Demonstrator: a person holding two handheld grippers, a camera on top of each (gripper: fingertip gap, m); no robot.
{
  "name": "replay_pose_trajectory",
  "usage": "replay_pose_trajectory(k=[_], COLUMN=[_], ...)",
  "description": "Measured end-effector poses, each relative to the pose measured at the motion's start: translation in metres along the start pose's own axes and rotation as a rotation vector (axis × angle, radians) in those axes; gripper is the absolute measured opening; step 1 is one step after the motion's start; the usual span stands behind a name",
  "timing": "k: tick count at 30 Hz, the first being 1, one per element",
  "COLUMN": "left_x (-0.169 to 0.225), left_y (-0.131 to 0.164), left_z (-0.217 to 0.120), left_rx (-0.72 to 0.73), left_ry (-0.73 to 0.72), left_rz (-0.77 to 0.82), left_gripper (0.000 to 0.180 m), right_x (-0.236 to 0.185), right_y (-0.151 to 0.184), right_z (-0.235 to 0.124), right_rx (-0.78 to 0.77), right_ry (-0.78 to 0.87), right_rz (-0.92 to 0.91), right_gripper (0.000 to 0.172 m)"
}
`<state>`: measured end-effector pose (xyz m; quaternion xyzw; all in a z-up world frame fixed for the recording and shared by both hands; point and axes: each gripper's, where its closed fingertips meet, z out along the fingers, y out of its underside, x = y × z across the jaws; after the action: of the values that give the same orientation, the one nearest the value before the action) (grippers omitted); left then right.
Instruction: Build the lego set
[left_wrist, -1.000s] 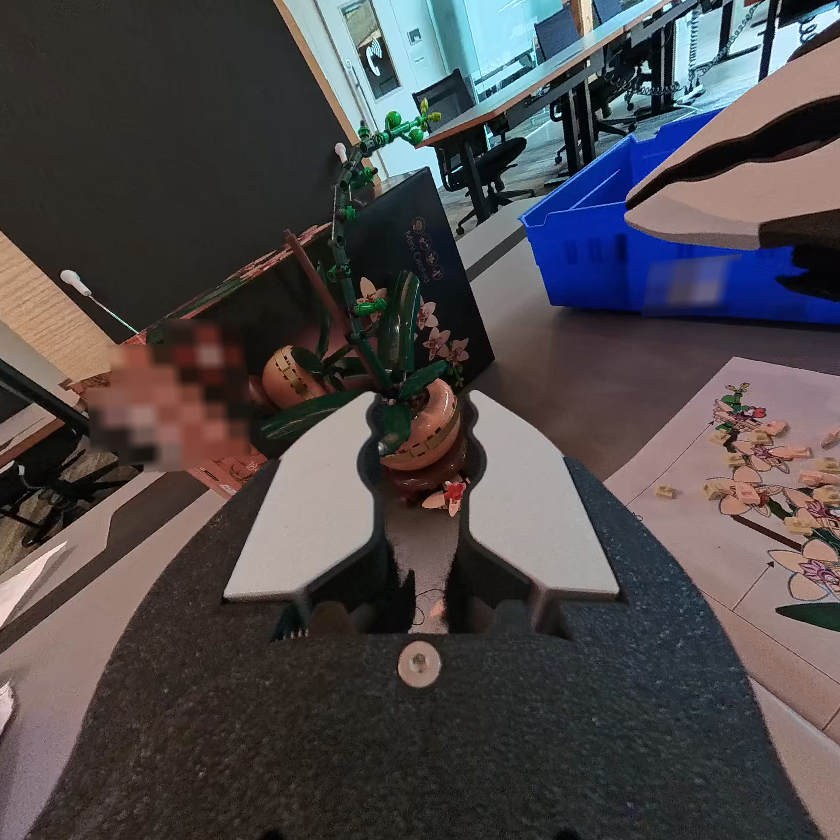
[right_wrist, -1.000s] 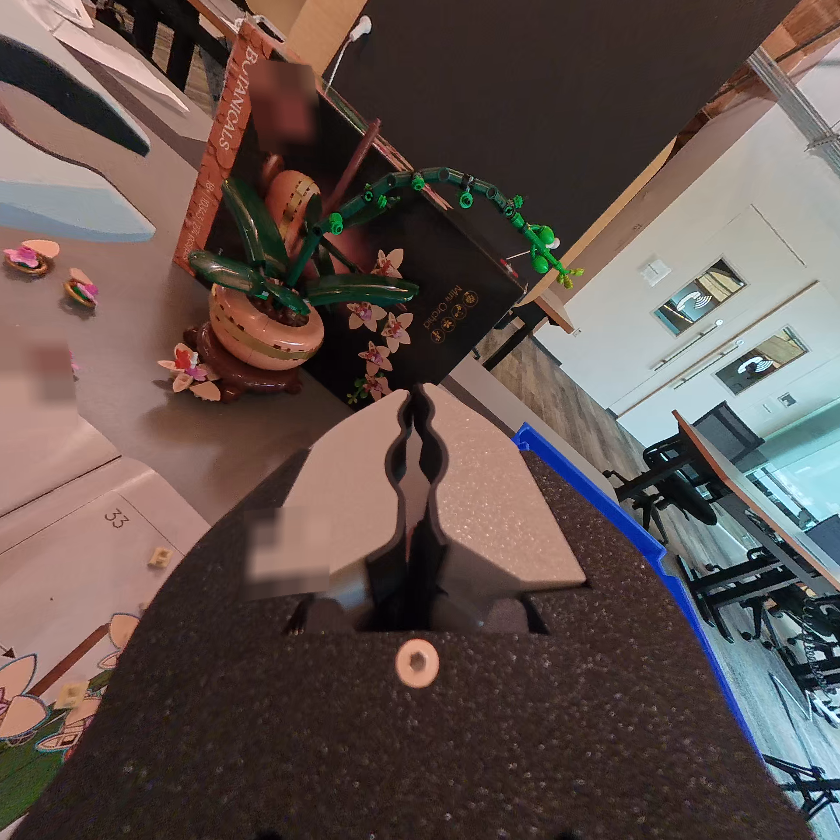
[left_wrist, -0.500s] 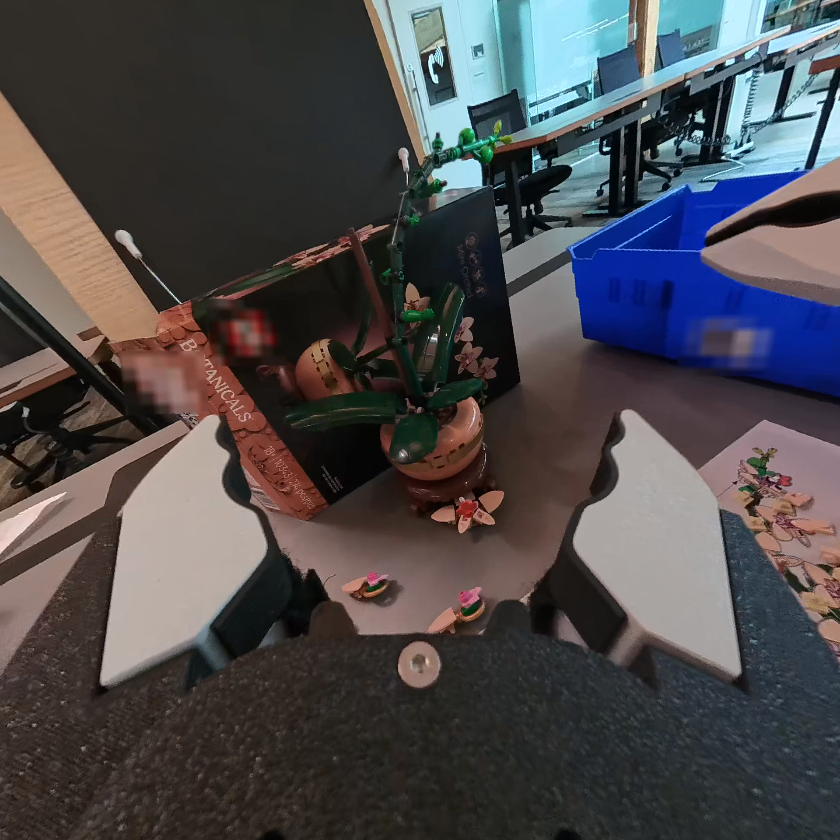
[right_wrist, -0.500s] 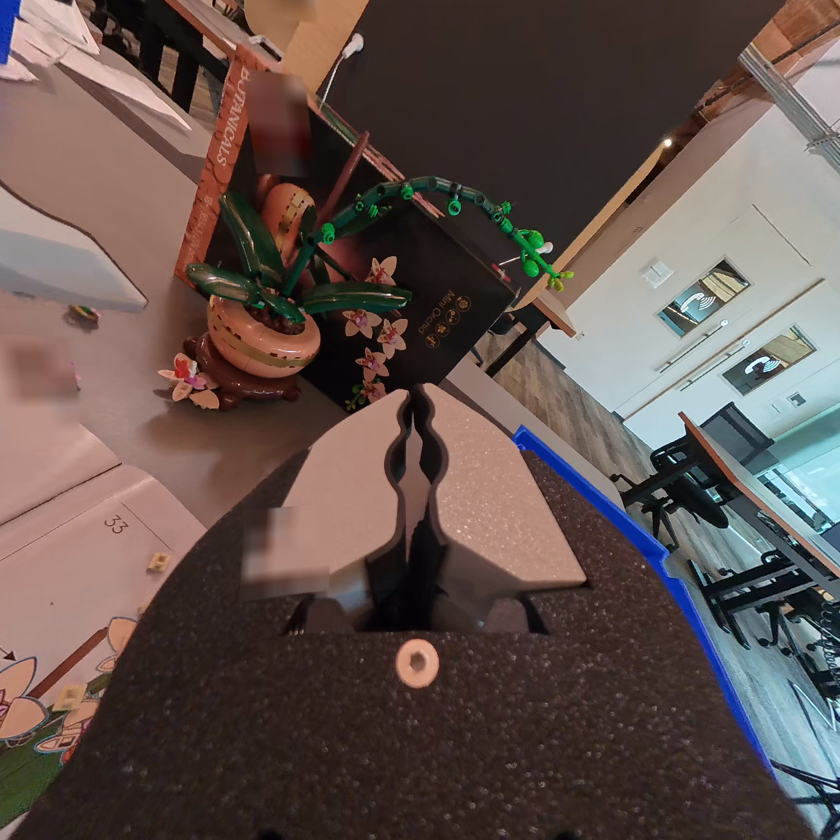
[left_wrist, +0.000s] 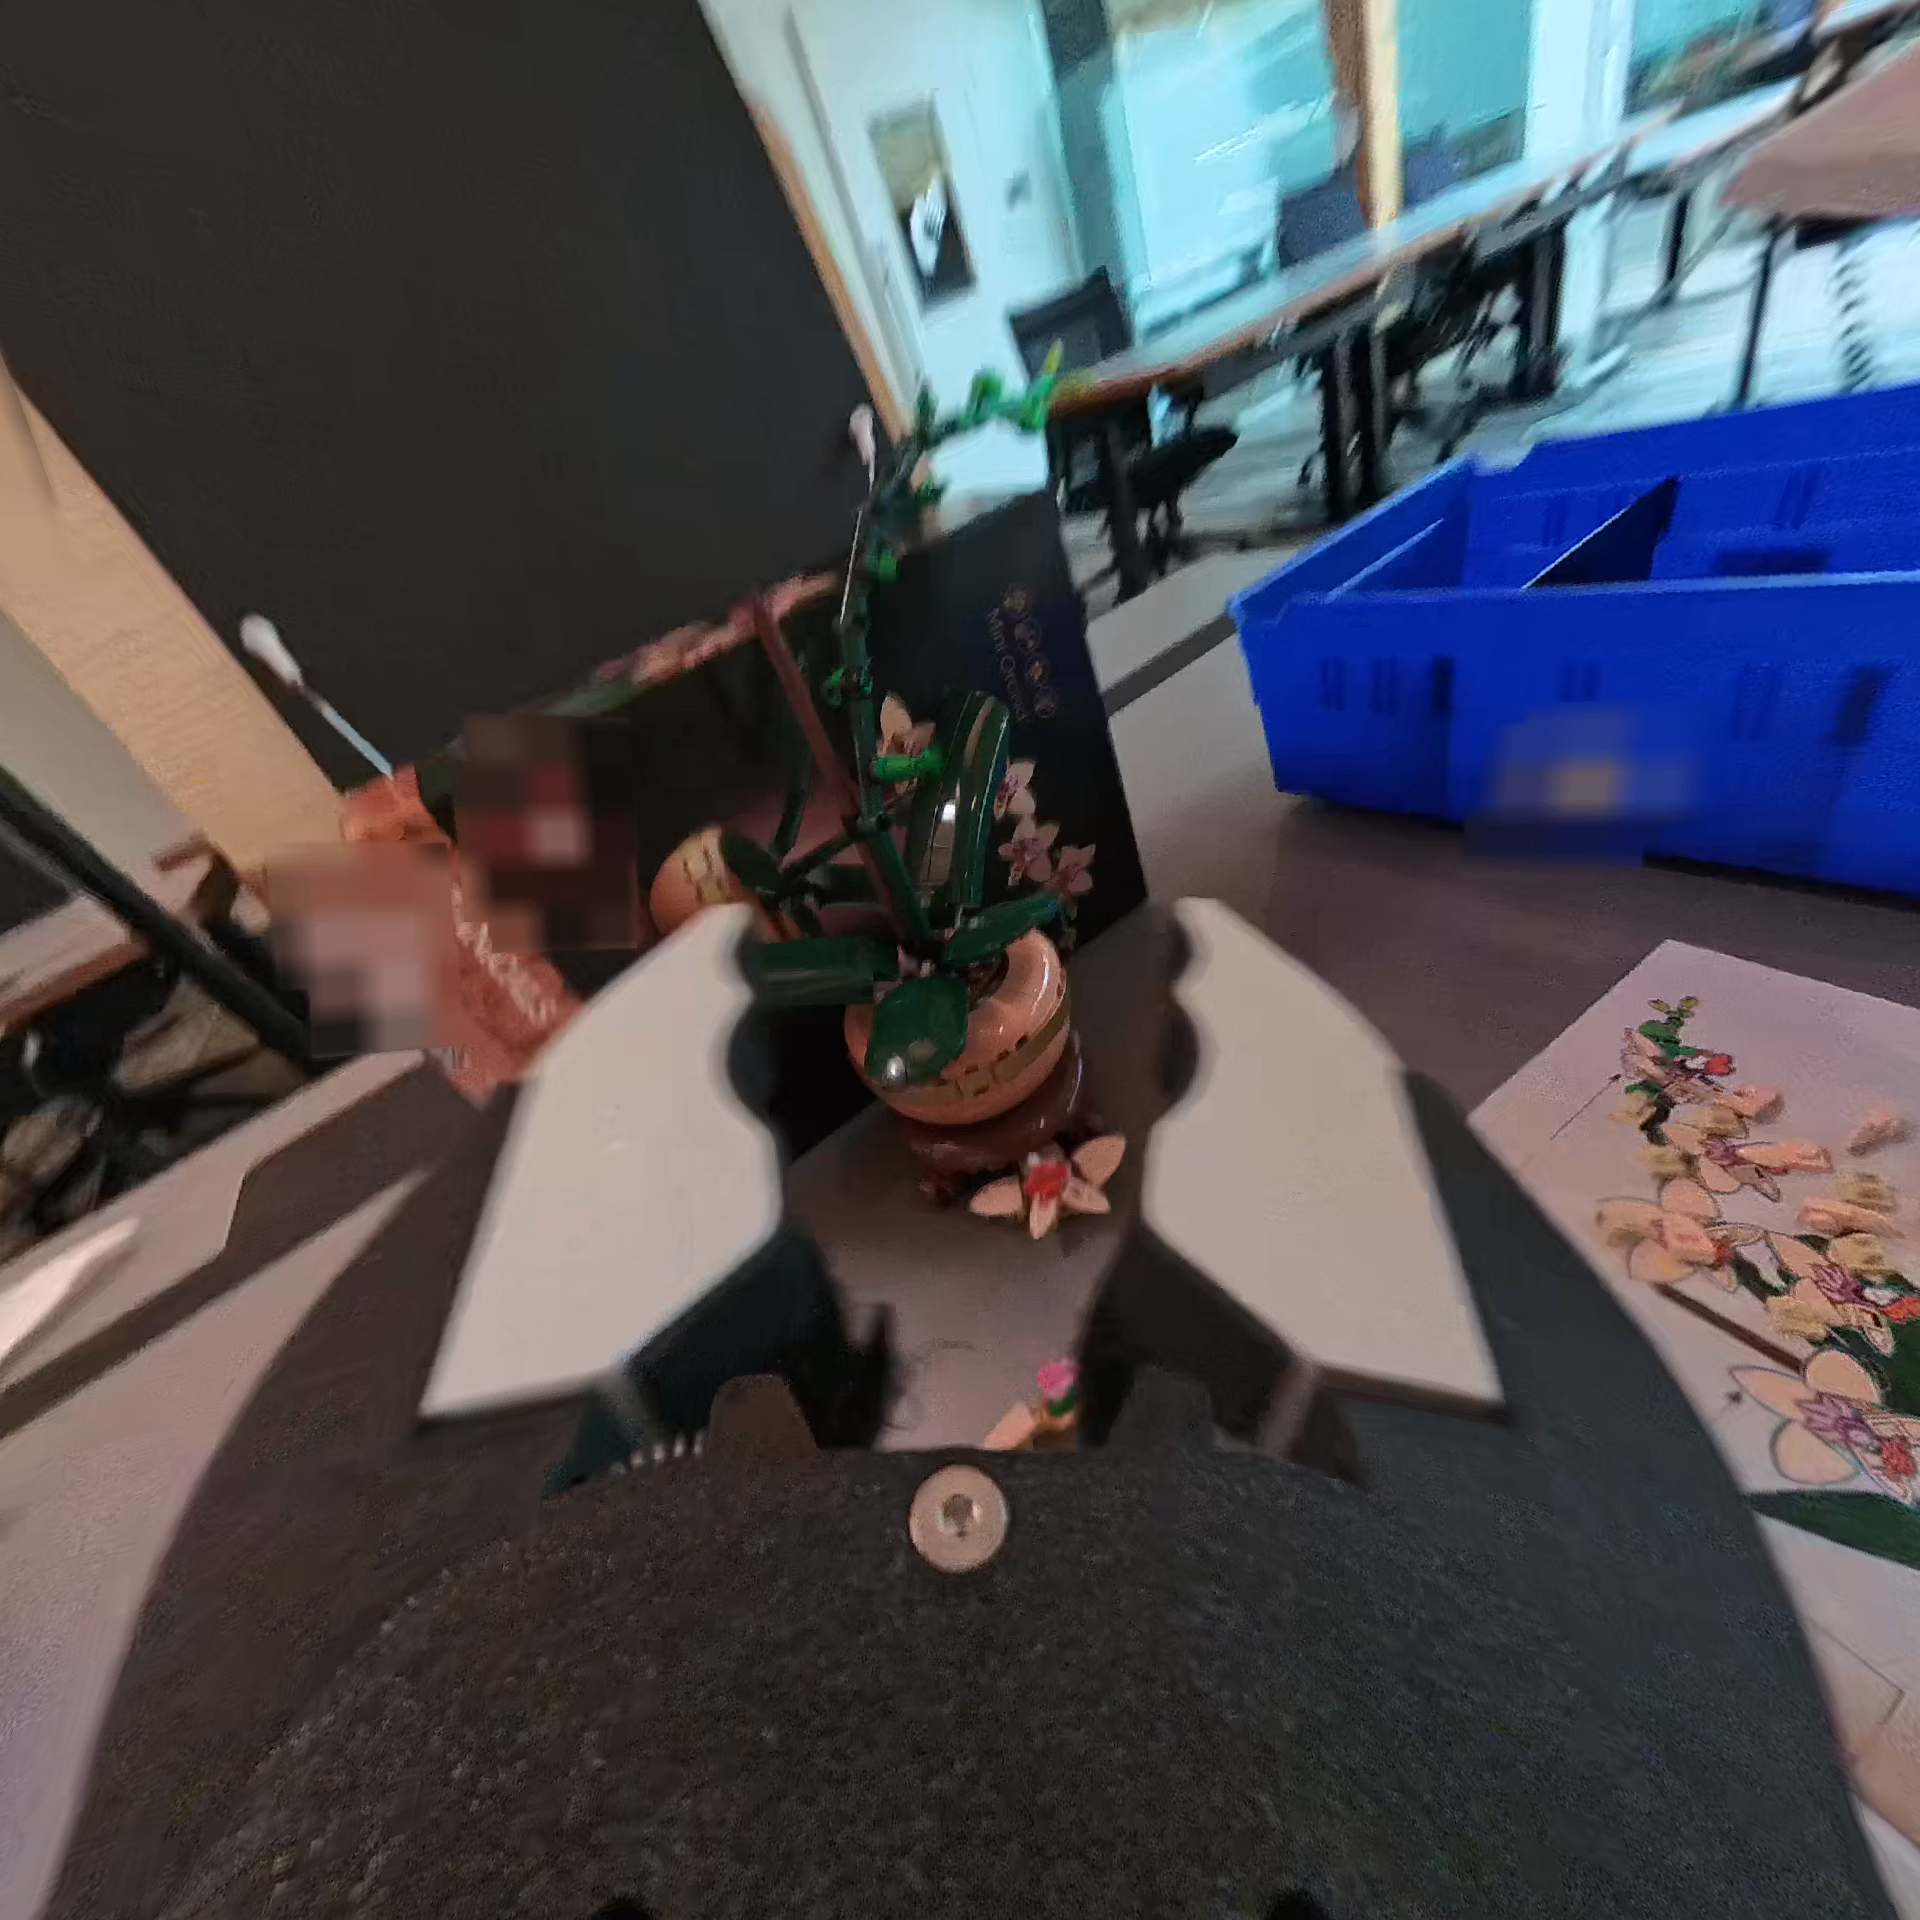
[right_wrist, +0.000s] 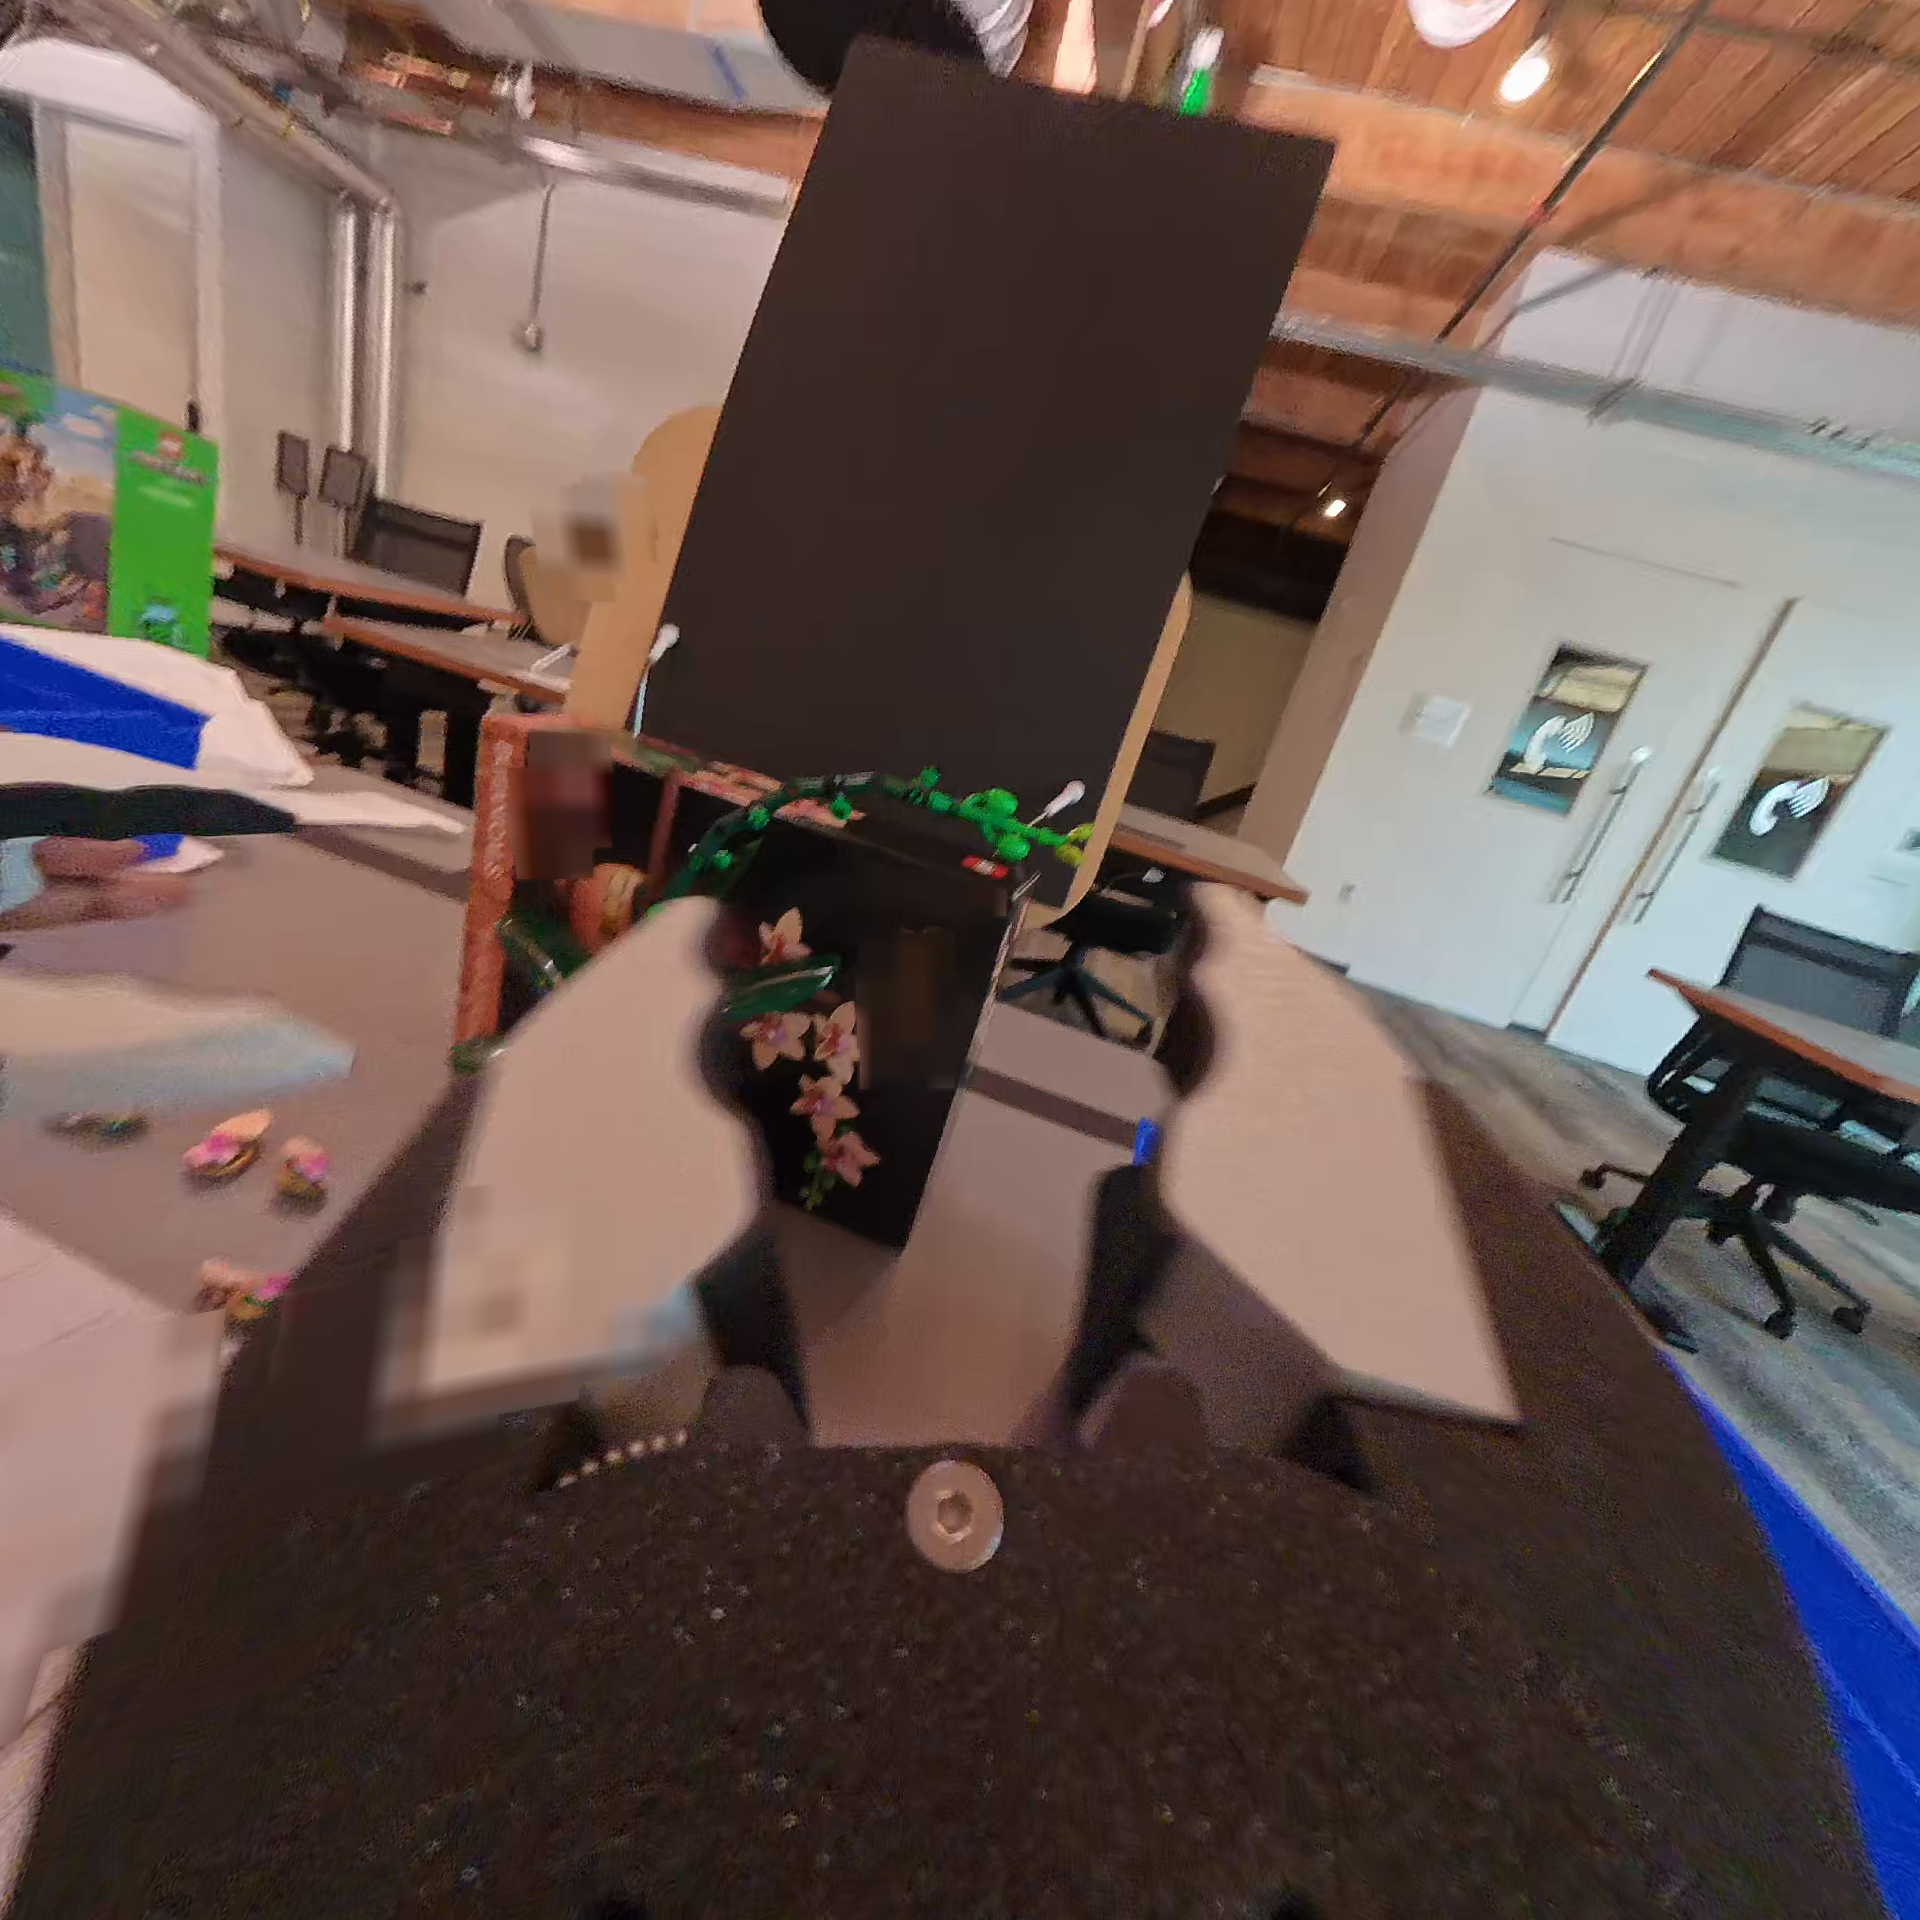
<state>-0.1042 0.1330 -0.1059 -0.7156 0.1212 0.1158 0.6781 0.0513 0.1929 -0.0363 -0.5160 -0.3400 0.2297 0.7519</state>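
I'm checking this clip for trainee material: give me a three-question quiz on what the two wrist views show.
1. True or false: the left tongs are clamped on the brick-built orchid pot.
2. Which container stands to the right of the orchid in the left wrist view? A. blue bin B. green bucket C. wicker basket
3. Fill in: a loose flower piece lies at the foot of the pot's brown ____.

Key: 1 false, they stand open with gaps either side; 2 A; 3 base.

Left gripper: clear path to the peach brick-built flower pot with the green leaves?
Probably yes. The left gripper is open, and the peach brick-built flower pot stands on the grey table straight ahead between its fingers, apart from both. A dark green leaf reaches toward the left finger and may get brushed.
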Motion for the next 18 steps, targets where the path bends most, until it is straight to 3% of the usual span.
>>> replay_pose_trajectory(k=[2, 3, 7, 9, 10, 14, 15, 18], left_x=[-0.002, -0.003, -0.007, -0.007, -0.007, -0.009, -0.01, -0.012], left_y=[-0.014, -0.016, -0.015, -0.014, -0.013, -0.003, 0.001, 0.003], left_z=[-0.008, -0.009, -0.012, -0.012, -0.011, -0.003, -0.001, 0.0], left_rx=[0.096, 0.094, 0.054, 0.052, 0.05, -0.04, -0.063, -0.068], left_ry=[-0.008, -0.015, -0.035, -0.027, -0.023, -0.027, -0.027, -0.025], left_rz=[-0.006, -0.027, 0.002, -0.002, -0.018, -0.107, -0.133, -0.214], left_gripper=[0.0, 0.0, 0.0, 0.012, 0.032, 0.128, 0.143, 0.146], right_x=[0.0, -0.002, -0.003, -0.002, 0.001, 0.007, 0.009, 0.016], right_y=[0.0, -0.002, 0.001, 0.001, 0.001, 0.001, 0.001, 0.002], right_z=[-0.005, -0.006, -0.007, -0.007, -0.007, -0.004, -0.003, -0.002], right_rx=[-0.019, -0.005, -0.028, -0.015, -0.012, -0.035, -0.039, -0.048], right_ry=[-0.02, -0.046, -0.108, -0.115, -0.099, -0.071, -0.06, -0.01], right_rz=[0.028, 0.041, 0.087, 0.091, 0.096, 0.109, 0.111, 0.089], right_gripper=[0.015, 0.0, 0.0, 0.0, 0.008, 0.093, 0.111, 0.139])
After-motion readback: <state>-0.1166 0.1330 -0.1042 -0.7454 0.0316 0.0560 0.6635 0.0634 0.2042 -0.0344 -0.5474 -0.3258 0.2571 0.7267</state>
